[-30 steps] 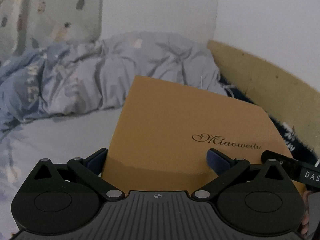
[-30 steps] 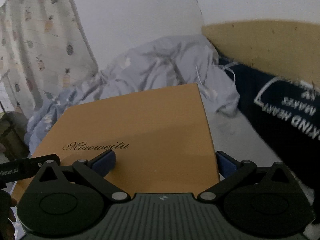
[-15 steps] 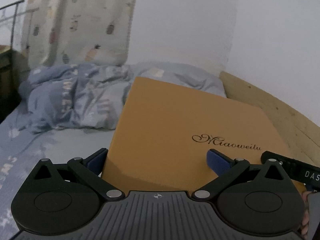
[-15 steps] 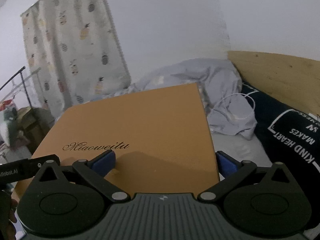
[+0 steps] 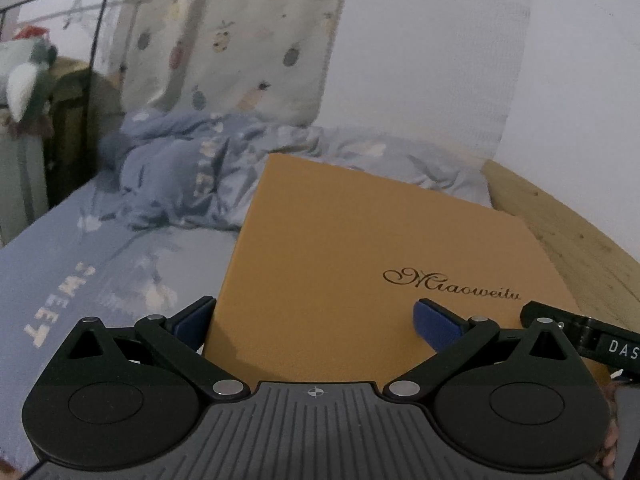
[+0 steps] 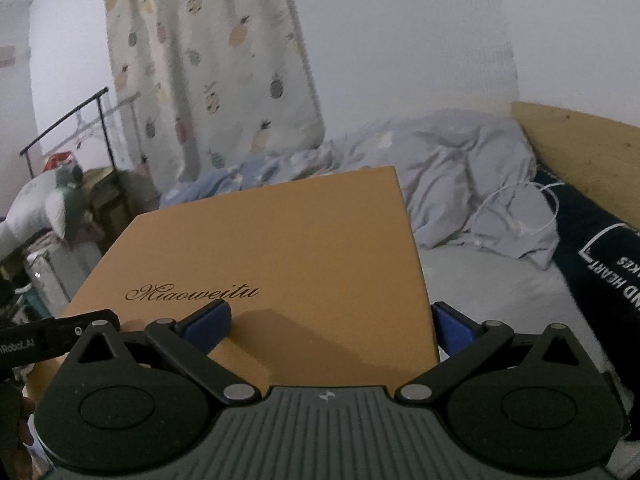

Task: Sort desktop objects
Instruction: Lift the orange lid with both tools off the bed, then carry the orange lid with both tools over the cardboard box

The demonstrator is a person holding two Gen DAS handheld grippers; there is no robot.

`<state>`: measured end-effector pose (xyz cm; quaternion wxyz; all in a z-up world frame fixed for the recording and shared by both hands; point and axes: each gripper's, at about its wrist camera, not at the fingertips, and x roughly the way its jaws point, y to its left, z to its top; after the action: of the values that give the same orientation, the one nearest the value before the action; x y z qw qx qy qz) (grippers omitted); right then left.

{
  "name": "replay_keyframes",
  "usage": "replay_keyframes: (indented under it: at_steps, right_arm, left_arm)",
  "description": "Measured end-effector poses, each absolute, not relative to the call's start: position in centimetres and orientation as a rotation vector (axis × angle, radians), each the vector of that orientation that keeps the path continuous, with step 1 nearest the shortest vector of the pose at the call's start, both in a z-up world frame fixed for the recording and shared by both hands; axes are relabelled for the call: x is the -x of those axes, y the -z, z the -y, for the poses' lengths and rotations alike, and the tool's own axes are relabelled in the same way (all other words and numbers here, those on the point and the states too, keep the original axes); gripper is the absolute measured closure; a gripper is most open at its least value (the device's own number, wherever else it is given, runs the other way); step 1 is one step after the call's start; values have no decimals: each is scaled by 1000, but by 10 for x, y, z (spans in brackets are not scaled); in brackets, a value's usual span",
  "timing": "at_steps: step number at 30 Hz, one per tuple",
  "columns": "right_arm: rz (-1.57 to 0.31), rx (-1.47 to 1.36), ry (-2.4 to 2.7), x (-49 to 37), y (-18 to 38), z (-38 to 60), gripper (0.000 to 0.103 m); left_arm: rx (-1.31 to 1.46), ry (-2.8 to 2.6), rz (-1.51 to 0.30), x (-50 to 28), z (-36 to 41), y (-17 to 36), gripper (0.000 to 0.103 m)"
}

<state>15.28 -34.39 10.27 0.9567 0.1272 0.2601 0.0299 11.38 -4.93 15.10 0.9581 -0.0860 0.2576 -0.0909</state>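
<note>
Above the bed — I am holding one flat tan box between my two grippers.

Left gripper: jaws standing wide, one blue pad sitting at the box's left edge, the other pad lying over the lid near the script lettering "Miaoweitu"; I cannot tell whether it is actually clamping the box. Right gripper: likewise spread wide, one pad over the lid below the lettering, the other just past the box's right edge. The box is tilting slightly, lid facing up — a rumpled blue-grey duvet lying behind it, a pineapple-print curtain hanging on the wall beyond, a dark printed pillow lying against the wooden headboard.
</note>
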Motion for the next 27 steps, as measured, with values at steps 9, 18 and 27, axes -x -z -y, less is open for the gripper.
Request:
replay_keyframes:
  at_steps: [9, 18, 27]
  right_arm:
    - [-579, -220, -84, -144, -87, 318, 0]
    - [-630, -185, -84, -134, -65, 305, 0]
    - [-679, -166, -80, -131, -40, 301, 0]
  left_arm:
    - [215, 149, -567, -98, 20, -115, 0]
    - [249, 143, -619, -100, 9, -78, 0]
    - [267, 149, -672, -107, 7, -41, 0]
